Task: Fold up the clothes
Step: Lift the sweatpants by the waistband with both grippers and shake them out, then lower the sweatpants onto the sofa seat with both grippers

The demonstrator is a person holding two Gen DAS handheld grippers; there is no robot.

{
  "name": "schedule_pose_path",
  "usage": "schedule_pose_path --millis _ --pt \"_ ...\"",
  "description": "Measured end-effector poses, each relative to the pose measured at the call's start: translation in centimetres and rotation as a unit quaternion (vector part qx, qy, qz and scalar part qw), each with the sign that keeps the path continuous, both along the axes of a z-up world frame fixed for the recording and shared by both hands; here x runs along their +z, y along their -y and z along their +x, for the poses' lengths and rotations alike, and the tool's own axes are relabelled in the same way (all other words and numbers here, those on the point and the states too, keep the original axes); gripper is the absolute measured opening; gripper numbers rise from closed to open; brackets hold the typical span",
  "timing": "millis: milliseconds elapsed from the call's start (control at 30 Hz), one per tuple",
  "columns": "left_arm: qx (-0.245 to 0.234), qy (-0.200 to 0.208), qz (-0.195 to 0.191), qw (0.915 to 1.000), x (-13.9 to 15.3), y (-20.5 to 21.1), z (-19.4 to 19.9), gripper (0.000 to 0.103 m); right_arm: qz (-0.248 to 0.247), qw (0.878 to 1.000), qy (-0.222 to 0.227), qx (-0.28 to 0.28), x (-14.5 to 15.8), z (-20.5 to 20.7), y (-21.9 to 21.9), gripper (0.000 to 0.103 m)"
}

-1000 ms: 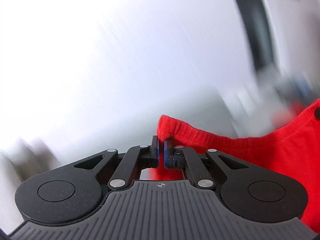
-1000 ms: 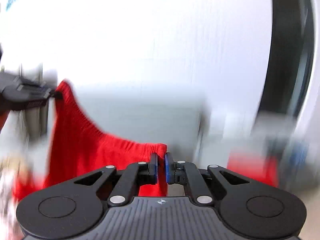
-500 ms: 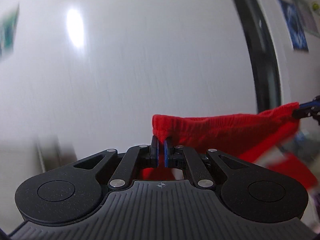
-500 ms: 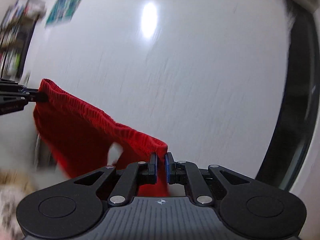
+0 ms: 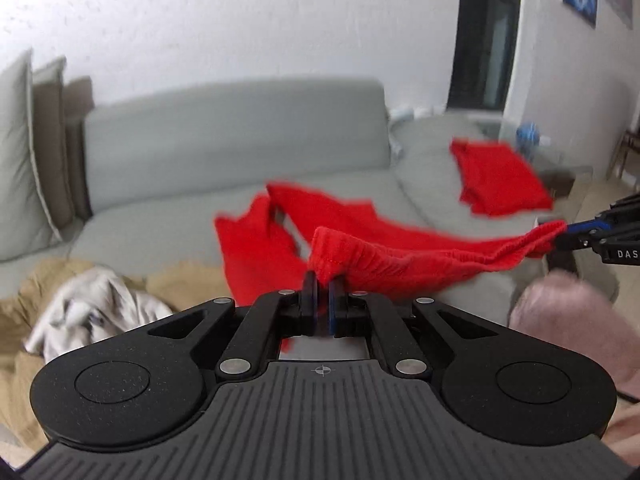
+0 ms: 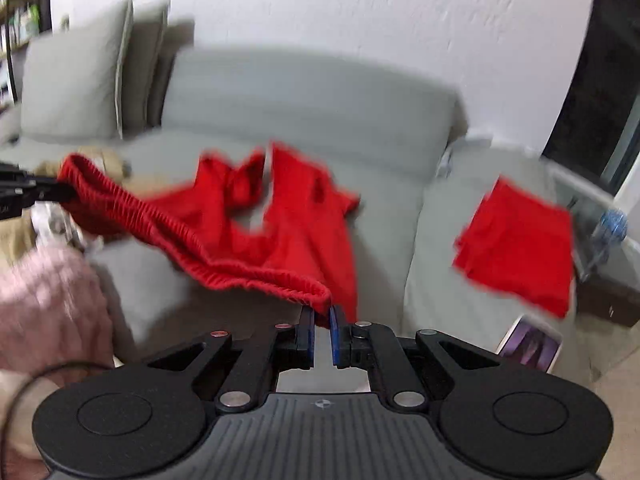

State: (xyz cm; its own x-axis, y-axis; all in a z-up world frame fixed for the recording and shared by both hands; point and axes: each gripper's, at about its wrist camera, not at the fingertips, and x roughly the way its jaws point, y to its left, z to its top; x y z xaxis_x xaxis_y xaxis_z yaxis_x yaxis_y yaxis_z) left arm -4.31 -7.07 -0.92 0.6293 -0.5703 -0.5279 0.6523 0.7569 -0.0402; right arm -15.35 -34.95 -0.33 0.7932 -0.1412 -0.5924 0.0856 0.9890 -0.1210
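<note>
Grey cushions (image 5: 20, 152) stand at the far left of the left wrist view, on a grey sofa (image 5: 240, 136). Low left lies a white and grey cloth (image 5: 92, 304) on beige fabric. In the centre, the left gripper (image 5: 321, 292) has its jaws clamped on one end of the ribbed waistband of the red shorts (image 5: 400, 252). The shorts hang in the air above the seat, and the legs trail toward the backrest. At the right edge, the right gripper (image 5: 568, 236) has its jaws clamped on the other end. Further up right, a folded red garment (image 5: 500, 180) lies on the sofa.
</note>
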Motion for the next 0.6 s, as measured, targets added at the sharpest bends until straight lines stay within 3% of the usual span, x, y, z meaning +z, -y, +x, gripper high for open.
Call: schedule_pose_path --millis 67,133,200,333,467,533,600 --pt "0.007 0.030 -0.025 0.9992 3.4 -0.4 0.5 0.004 -0.008 0.999 0.046 0.008 3.2 -0.6 0.4 0.007" --pt "0.014 0.086 -0.052 0.9948 7.7 -1.0 0.4 0.004 -0.017 0.994 0.103 0.018 6.9 -1.0 0.4 0.007" --pt "0.015 0.124 -0.067 0.9898 10.6 -1.2 0.3 0.004 -0.032 0.985 0.168 0.030 11.7 -1.3 0.2 0.007" --pt "0.009 0.199 -0.103 0.9746 17.5 -2.2 -0.4 0.004 -0.070 0.963 0.252 0.063 18.8 -2.7 -0.6 0.007" --pt "0.003 0.224 -0.085 0.9708 19.5 -2.2 -0.9 0.004 -0.066 0.963 0.246 0.085 21.0 -2.8 -0.7 0.007" --pt "-0.001 0.219 -0.063 0.9737 19.0 -1.8 -0.8 0.004 -0.046 0.975 0.195 0.094 19.8 -1.7 -0.5 0.008" --pt "-0.004 0.158 -0.028 0.9871 15.3 -0.7 0.4 0.004 -0.006 0.989 0.107 0.102 15.0 0.8 -0.2 0.008"
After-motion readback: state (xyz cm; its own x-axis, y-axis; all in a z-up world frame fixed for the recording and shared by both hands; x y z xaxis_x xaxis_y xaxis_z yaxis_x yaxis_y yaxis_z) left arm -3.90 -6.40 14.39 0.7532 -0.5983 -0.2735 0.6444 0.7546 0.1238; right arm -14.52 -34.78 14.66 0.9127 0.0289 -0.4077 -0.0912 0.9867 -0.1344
